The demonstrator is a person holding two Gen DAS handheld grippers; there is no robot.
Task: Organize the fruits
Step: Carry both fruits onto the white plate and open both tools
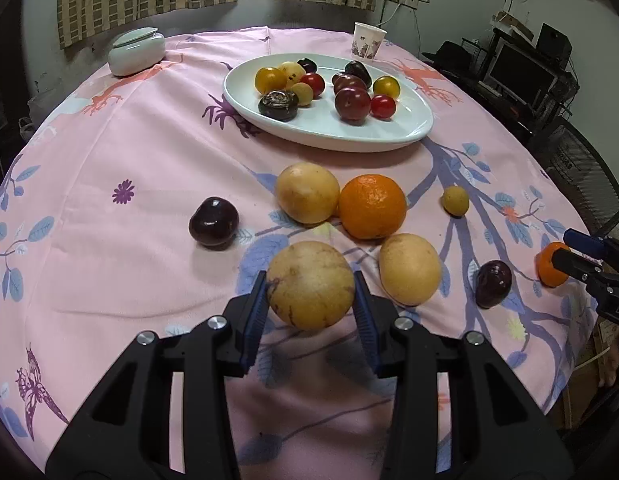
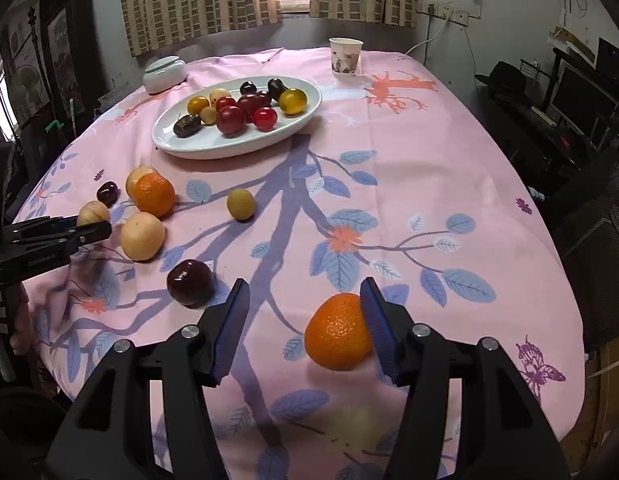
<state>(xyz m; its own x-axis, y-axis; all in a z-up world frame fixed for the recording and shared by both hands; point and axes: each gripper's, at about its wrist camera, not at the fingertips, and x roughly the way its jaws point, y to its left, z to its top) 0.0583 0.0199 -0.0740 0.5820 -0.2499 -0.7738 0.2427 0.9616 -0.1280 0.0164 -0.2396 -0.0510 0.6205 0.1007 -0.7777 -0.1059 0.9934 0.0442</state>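
Note:
My left gripper [image 1: 310,277] is shut on a yellow speckled fruit [image 1: 310,292], its blue pads pressing both sides. Just beyond it on the pink cloth lie two more yellow fruits [image 1: 307,193] [image 1: 410,269], a large orange [image 1: 372,206], two dark plums [image 1: 213,222] [image 1: 493,283] and a small yellowish fruit [image 1: 455,200]. My right gripper [image 2: 304,284] is open. A small orange [image 2: 337,332] rests on the cloth against its right finger, far from the left one. The white oval plate [image 1: 329,132] at the back holds several small fruits.
A paper cup [image 1: 368,41] stands behind the plate, and a pale green lidded container [image 1: 136,51] sits at the back left. The table's right edge is near my right gripper, with a mesh chair [image 2: 597,216] and a desk with monitors beyond.

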